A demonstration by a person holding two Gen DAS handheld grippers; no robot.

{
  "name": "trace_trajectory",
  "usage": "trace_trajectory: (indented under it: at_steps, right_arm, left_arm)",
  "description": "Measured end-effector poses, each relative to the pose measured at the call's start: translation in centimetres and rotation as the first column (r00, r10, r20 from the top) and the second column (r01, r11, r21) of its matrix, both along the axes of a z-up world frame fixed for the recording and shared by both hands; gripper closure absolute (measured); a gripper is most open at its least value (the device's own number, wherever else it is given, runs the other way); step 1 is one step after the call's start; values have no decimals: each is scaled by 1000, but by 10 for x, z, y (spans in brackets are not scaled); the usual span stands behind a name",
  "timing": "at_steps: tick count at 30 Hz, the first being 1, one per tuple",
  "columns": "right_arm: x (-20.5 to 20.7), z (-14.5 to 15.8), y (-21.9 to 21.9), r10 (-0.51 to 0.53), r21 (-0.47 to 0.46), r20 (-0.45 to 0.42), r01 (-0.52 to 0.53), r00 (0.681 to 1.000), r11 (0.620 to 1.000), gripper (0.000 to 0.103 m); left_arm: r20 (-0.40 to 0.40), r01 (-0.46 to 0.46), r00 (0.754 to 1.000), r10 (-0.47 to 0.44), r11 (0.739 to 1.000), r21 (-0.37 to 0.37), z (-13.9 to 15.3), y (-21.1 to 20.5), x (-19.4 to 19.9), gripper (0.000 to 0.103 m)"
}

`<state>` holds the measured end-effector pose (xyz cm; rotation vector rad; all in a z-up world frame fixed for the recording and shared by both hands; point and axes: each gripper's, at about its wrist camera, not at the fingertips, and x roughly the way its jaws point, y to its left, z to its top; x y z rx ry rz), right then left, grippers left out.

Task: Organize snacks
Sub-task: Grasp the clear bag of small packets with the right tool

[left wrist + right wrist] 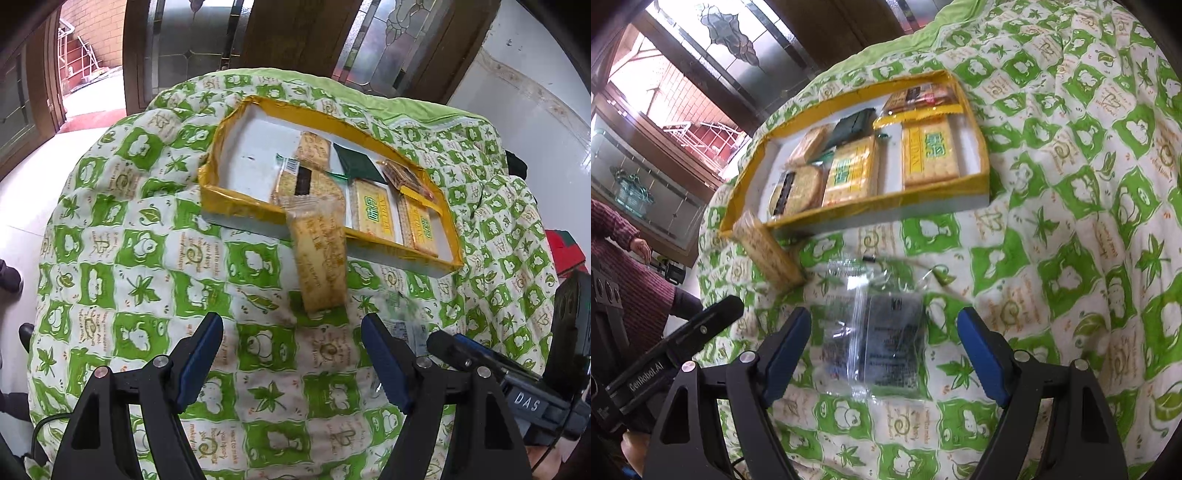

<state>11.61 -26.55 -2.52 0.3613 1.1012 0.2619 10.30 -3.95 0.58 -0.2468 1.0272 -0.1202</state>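
Both my grippers hang over the table w/ the green-and-white quilted cloth (147, 236), pointing down and fwd.

Left gripper (291, 362): jaws wide, nothing between them, only cloth below. Just ahead of the tips is a tan biscuit pack (319, 254). Its far end leans on the front wall of the yellow-rimmed tray (236, 208), the near end rests on the cloth. Not touching it.

Right gripper (884, 354): jaws also wide. A clear plastic packet w/ dark contents (879, 339) lies flat on the cloth between the fingers (982, 354); the pads are clear of it on both sides, no grip. Print on it is too blurred to read. In the left view the same packet is a faint smear by my right finger.

Tray contents, from the right view: 2 yellow cracker packs w/ green lettering (929, 155) side by side at the right end, a round-ish cracker pack w/ a dark strip (798, 192) left of them, a dark green packet (851, 127) behind, a brown wrapped snack (923, 98) in the far right corner. The left end of the tray is bare white floor.

Person in a maroon sleeve (617, 236) stands at the left edge of the right view, prob. not part of the rig.
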Motion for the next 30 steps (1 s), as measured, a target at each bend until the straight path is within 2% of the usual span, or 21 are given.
trace_trajectory:
  at_steps: [6,11,17,20,24,30]
  right_arm:
    - [-1,-4,5,11,-26,1,-11,1000,1000,22]
    - [-1,-8,11,29,-45,-3,-29,1000,999,22]
    - [2,-15,22,54,-56,-14,-54,998,997,22]
    - [2,-20,28,67,-71,-18,-69,998,995,22]
    - [4,-29,37,79,-97,-33,-82,996,992,22]
    - [6,-32,45,86,-139,-29,-89,996,986,22]
  left_arm:
    - [-15,-32,999,33,999,8,-4,7,2,23]
    - [-19,-52,998,51,999,-17,-5,11,2,23]
    - [-19,-28,999,28,1000,-12,-3,1,15,23]
    - [-35,-11,999,12,1000,25,-6,-6,29,23]
    - [-50,6,999,-5,999,34,-11,-15,41,23]
    - [-52,-12,999,15,999,40,-19,-21,51,23]
